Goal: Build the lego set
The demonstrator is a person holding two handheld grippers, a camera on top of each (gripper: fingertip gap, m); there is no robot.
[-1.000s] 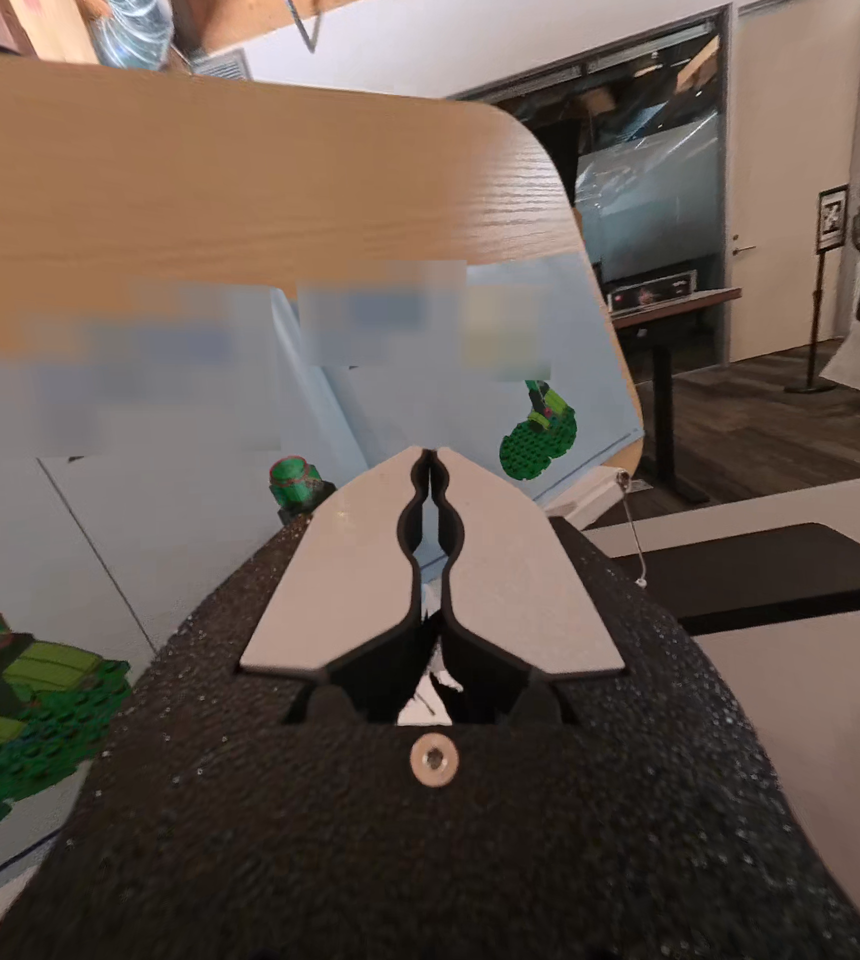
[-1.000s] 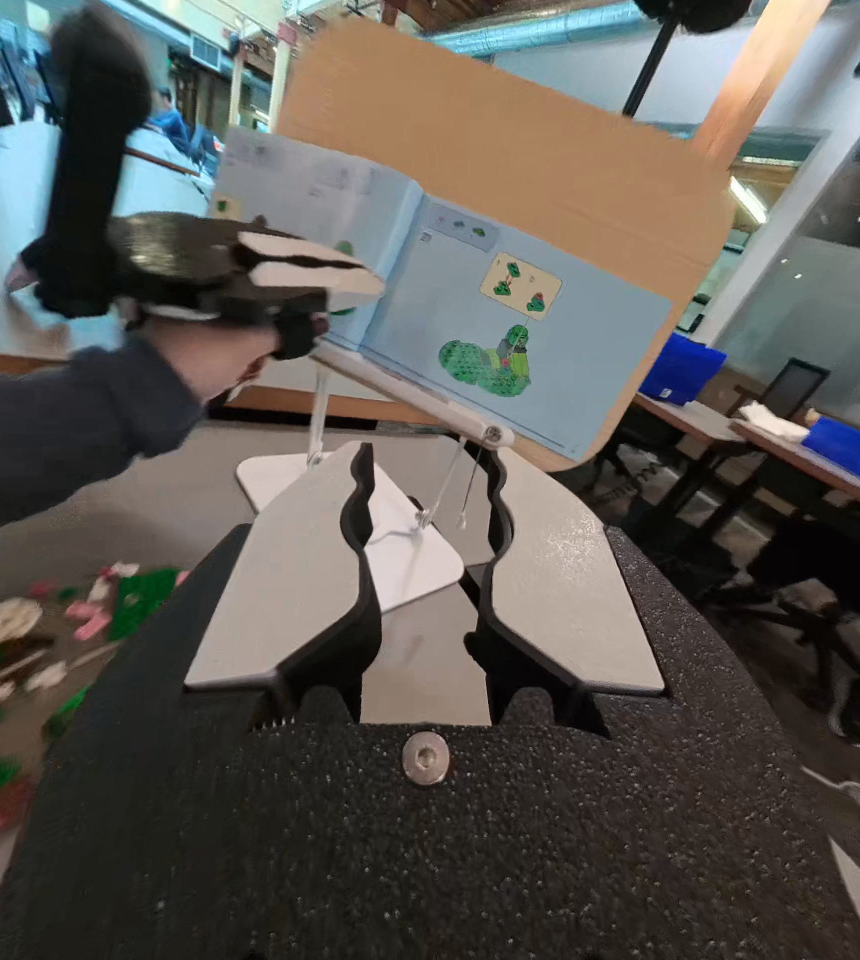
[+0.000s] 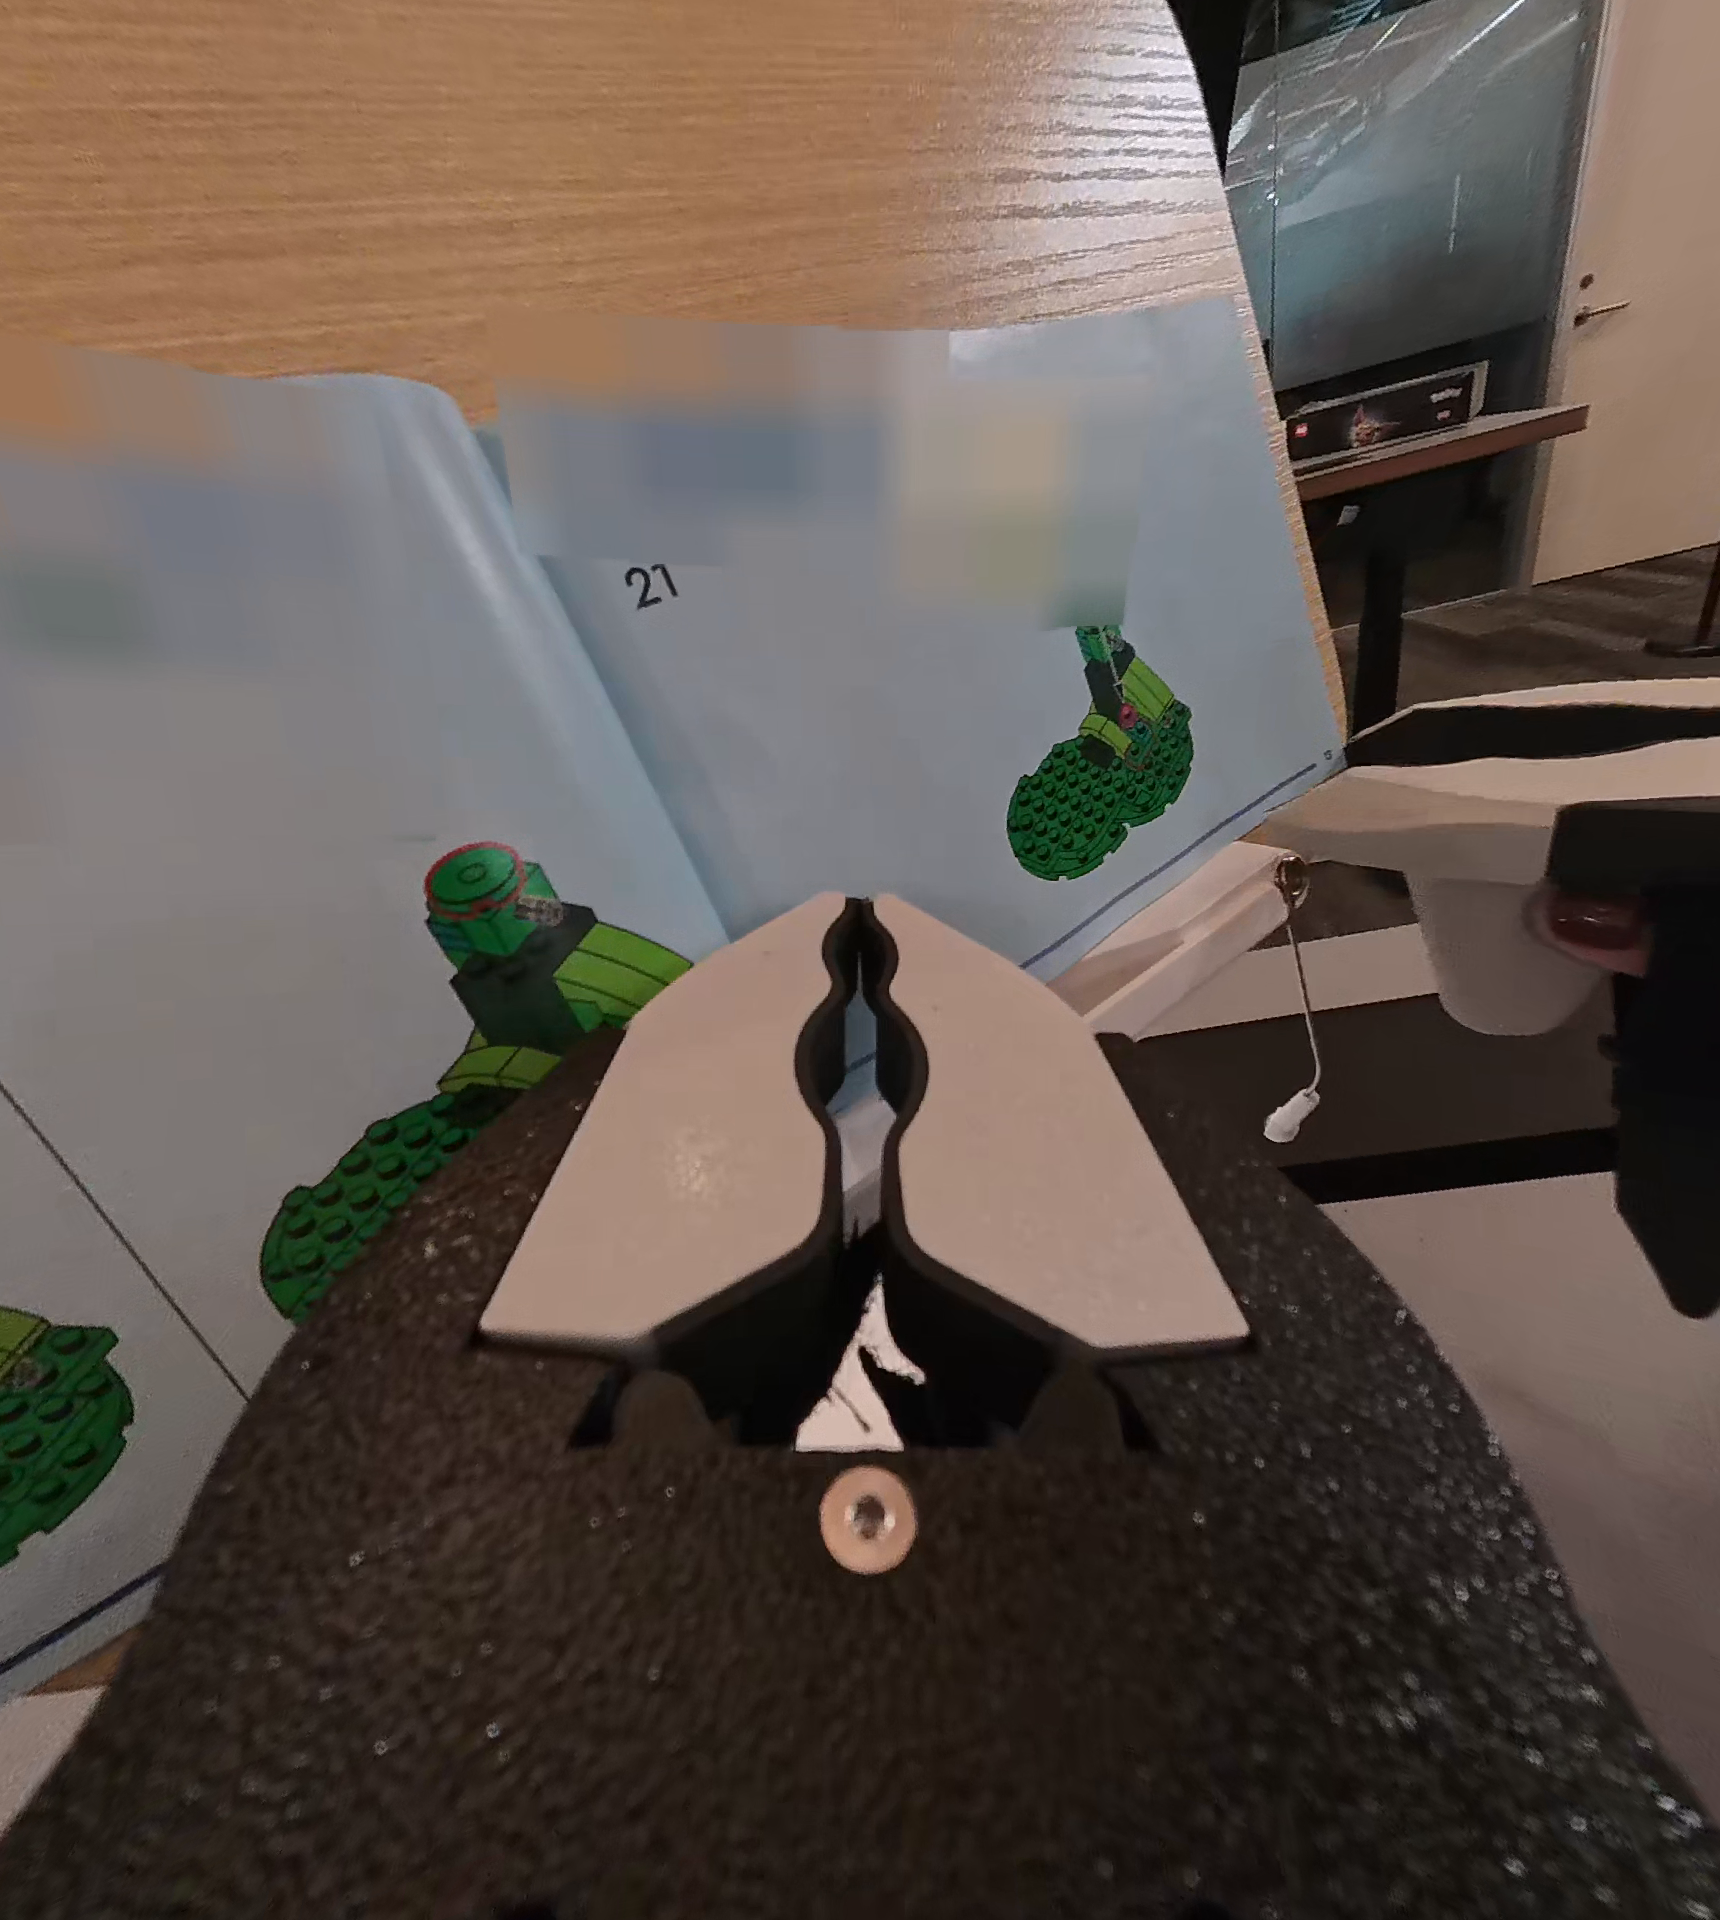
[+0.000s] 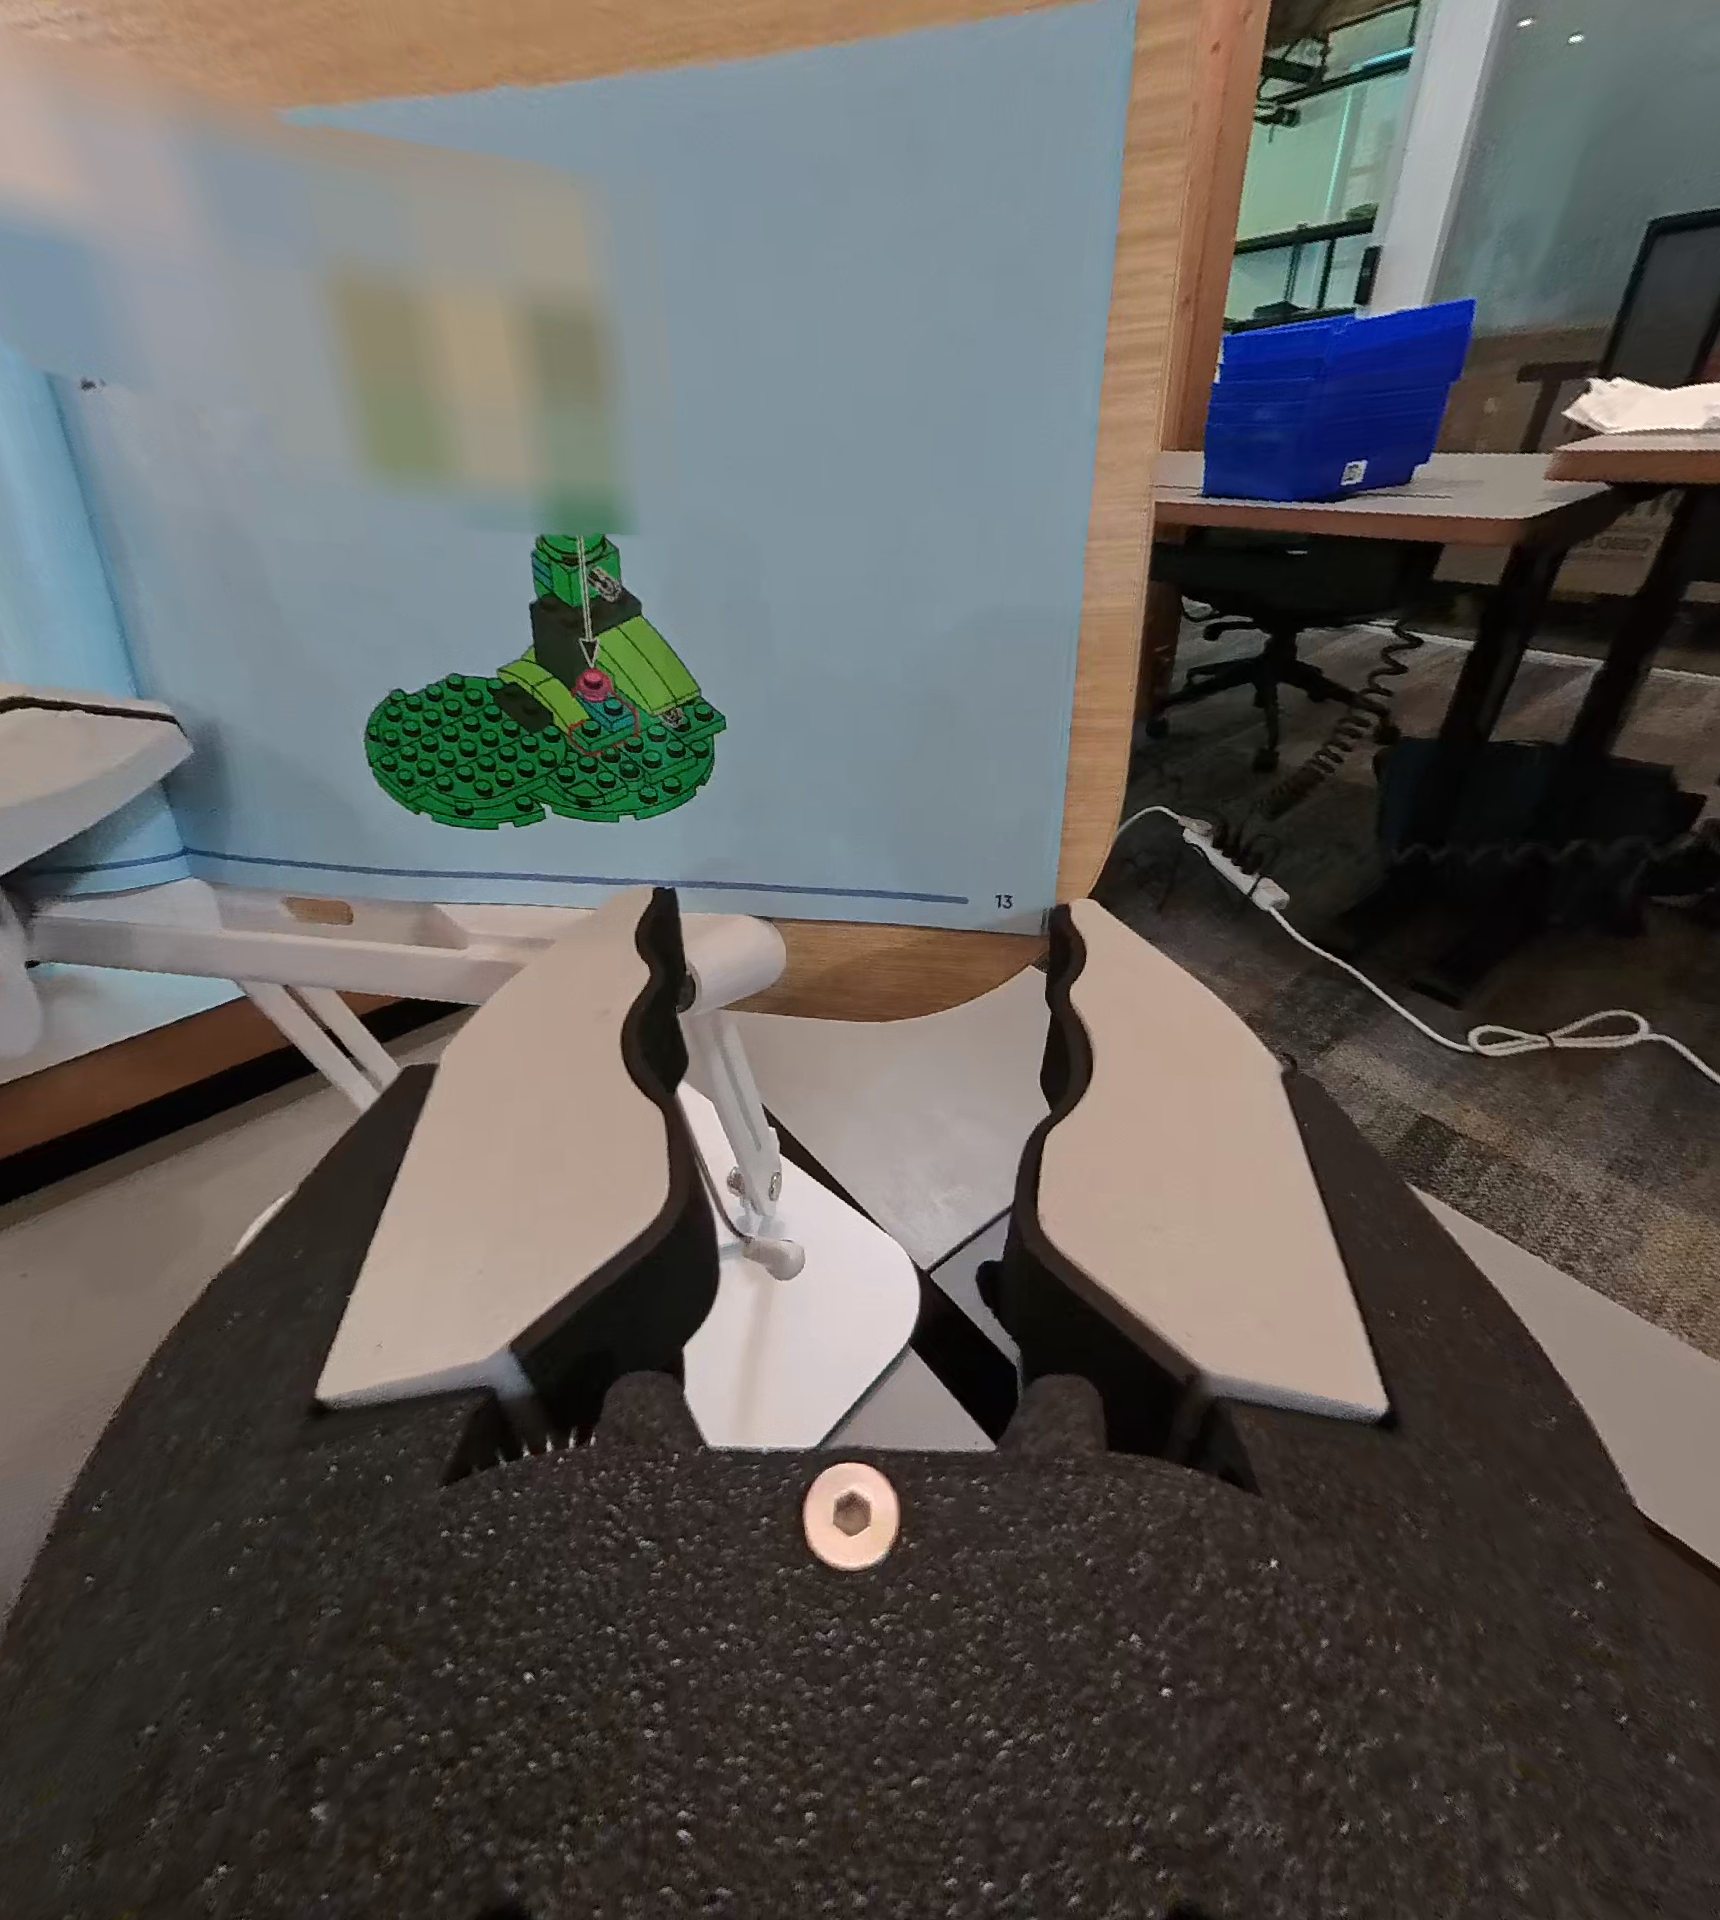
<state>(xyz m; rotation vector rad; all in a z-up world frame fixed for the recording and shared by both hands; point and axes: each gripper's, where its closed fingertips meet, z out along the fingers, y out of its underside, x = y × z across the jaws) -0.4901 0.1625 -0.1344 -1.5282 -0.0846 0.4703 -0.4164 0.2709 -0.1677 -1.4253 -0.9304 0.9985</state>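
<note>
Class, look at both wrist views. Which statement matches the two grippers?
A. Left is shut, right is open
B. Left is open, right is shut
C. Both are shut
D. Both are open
A: the left gripper has its fingertips pressed together with nothing between them, while the right gripper shows a wide gap between its fingers.
</note>
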